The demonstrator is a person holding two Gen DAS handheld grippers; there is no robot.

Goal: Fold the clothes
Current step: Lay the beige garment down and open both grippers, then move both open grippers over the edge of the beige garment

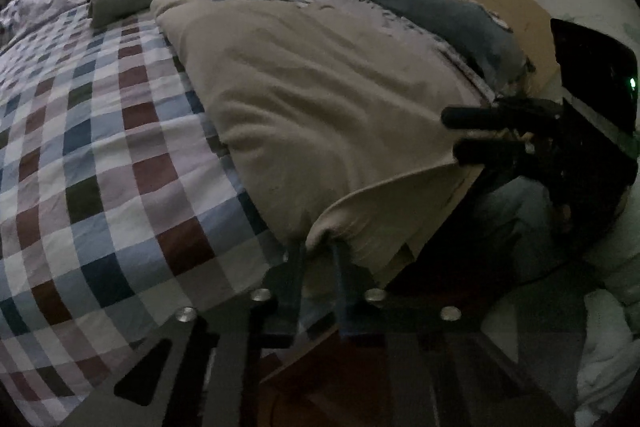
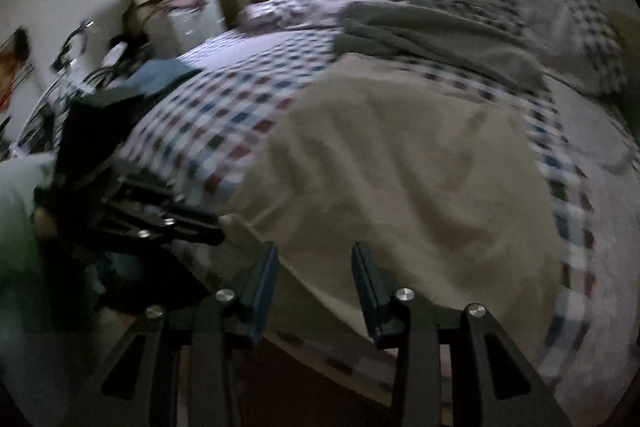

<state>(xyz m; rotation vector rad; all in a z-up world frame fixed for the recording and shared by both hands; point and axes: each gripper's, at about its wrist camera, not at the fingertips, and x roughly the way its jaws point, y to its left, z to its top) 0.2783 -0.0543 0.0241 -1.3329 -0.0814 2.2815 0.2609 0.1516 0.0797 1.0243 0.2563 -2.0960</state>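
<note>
Garment: beige cloth [image 1: 320, 99] spread on the checked bedspread [image 1: 100, 147], near hem at the bed edge.
Left gripper [image 1: 318, 247]: clenched on the hem corner.
Right gripper [image 2: 314, 259]: jaws apart, hem between, nothing gripped.
Handling: likely light, limp; pinch hem corners.

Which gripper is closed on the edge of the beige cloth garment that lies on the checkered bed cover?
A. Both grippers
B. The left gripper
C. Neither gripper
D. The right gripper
B: the left gripper pinches a bunched corner of the beige cloth garment, while the right gripper is open with its fingers apart at the garment's edge.
</note>
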